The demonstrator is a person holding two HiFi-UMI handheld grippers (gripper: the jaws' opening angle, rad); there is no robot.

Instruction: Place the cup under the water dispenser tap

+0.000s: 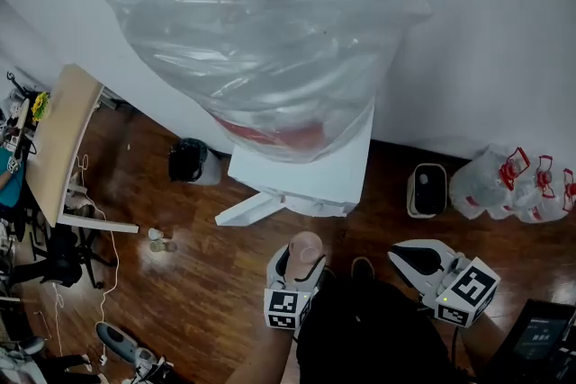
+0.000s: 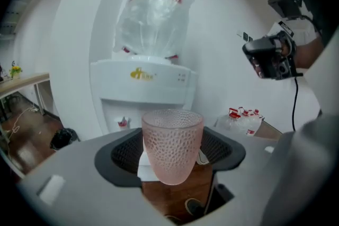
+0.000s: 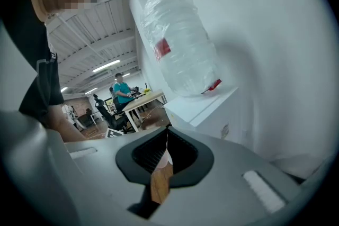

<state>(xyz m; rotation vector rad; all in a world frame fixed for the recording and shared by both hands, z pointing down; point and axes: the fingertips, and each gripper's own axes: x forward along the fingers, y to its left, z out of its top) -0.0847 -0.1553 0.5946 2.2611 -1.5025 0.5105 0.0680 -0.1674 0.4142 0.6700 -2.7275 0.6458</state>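
Before the dispenser [image 2: 114, 90], the left claw [image 2: 173, 155] grips the pink cup [image 2: 172, 137]; the right claw [image 3: 165, 155] is clenched, empty.

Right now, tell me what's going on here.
A person stands facing a water dispenser with a hand-held gripper in each hand. The left hand-held gripper grips a pink cup upright between its jaws, out in front of the dispenser and not yet under the tap. The right hand-held gripper is shut and empty, off to the side. A big bottle sits on top of the dispenser.
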